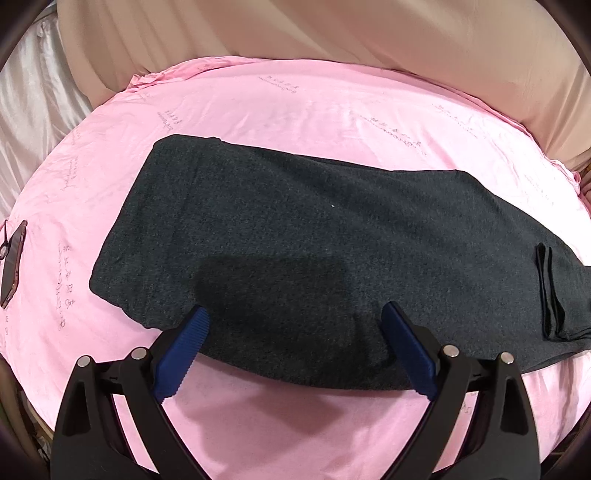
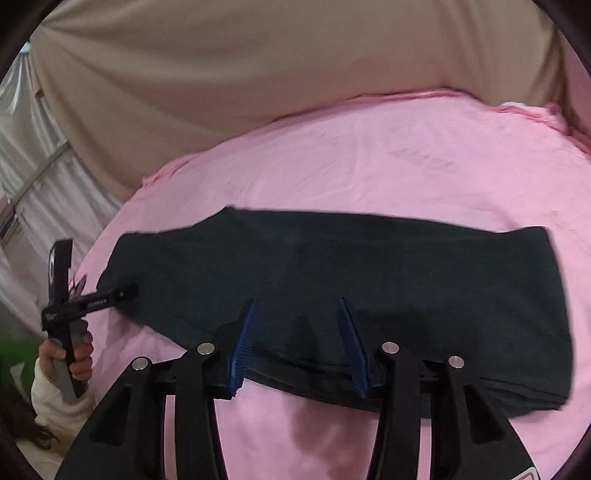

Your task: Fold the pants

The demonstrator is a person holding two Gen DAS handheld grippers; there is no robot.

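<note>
The left gripper (image 1: 295, 314), nearest the lens in the left wrist view, is hovering over the near edge of the pants (image 1: 314, 251) with its blue-padded fingers (image 1: 184, 350) spread wide apart and holding nothing. The pants, dark charcoal knit, are lying flat and lengthwise on the pink sheet (image 1: 295, 110), which is covering the whole work surface. A narrow black strip (image 1: 548, 295) is showing near the right end of the pants; what it is cannot be told. A dark flat object (image 1: 13, 258), seemingly a phone, is resting on the sheet well to the left of the pants. Beige fabric (image 1: 332, 29) is rising beyond the sheet's far edge.

In the right wrist view, the right gripper (image 2: 297, 306) is likewise sitting over the near edge of the pants (image 2: 369, 277), its fingers (image 2: 243, 347) parted and gripping nothing. The picture is slightly blurred. At the left end of the pants, the person's left hand (image 2: 74, 360) is holding the other gripper's handle, its tip sitting over the pants' corner.
</note>
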